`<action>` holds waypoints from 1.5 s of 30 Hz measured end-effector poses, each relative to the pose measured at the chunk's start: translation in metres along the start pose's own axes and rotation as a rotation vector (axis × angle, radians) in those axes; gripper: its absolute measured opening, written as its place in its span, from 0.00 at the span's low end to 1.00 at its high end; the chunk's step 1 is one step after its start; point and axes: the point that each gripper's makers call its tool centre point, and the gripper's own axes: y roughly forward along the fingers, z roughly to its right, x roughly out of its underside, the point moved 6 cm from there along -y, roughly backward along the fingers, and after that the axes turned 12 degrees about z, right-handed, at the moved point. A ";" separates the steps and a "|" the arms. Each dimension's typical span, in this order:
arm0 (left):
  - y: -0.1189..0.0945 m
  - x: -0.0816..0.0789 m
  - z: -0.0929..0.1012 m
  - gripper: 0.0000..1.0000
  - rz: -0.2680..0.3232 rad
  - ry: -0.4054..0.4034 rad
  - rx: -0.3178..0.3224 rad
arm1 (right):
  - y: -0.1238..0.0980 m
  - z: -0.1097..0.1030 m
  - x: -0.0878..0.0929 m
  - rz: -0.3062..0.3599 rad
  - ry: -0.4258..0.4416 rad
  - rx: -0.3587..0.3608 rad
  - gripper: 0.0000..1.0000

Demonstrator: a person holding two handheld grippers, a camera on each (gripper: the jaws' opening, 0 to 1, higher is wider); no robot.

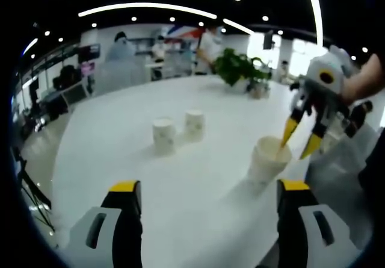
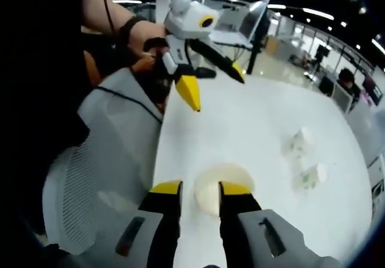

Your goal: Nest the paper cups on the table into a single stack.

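So the big white table (image 1: 120, 141) in an open office (strip lights overhead) has the right gripper (image 2: 200, 188) pinching an upright cup (image 2: 221, 190) by its rim while the left gripper (image 1: 207, 186) hangs spread apart.

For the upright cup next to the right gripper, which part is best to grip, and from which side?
Grip the near cup by its rim wall, coming from above. It stands upright with its mouth open, so one jaw can go inside and one outside. The right gripper already stands this way.

Two cups (image 1: 178, 132) behind nearer cup (image 1: 269, 158)
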 end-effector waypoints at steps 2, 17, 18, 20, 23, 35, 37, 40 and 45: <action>0.000 0.000 0.000 0.93 -0.001 0.003 0.001 | -0.003 0.002 -0.002 0.017 0.010 0.015 0.24; 0.001 -0.001 -0.001 0.93 0.004 -0.002 -0.002 | -0.022 0.010 -0.019 0.170 0.028 0.102 0.30; 0.001 -0.001 -0.001 0.93 0.005 -0.001 -0.003 | -0.025 0.012 -0.021 0.188 0.038 0.121 0.31; 0.000 -0.001 -0.001 0.93 0.004 -0.001 -0.004 | -0.031 0.019 -0.022 0.222 0.056 0.173 0.33; -0.001 -0.001 -0.001 0.93 0.003 -0.004 -0.004 | -0.042 0.030 -0.021 0.260 0.103 0.251 0.38; -0.002 0.000 -0.001 0.93 0.001 -0.003 -0.004 | -0.068 0.050 0.003 0.317 0.243 0.413 0.52; -0.002 0.000 -0.001 0.93 0.001 -0.004 -0.004 | -0.072 0.053 0.007 0.318 0.262 0.445 0.53; -0.002 0.000 -0.001 0.93 0.002 -0.007 -0.003 | -0.075 0.054 0.010 0.321 0.269 0.464 0.55; -0.002 0.000 0.000 0.93 -0.001 -0.005 -0.001 | -0.075 0.054 0.019 0.312 0.306 0.484 0.58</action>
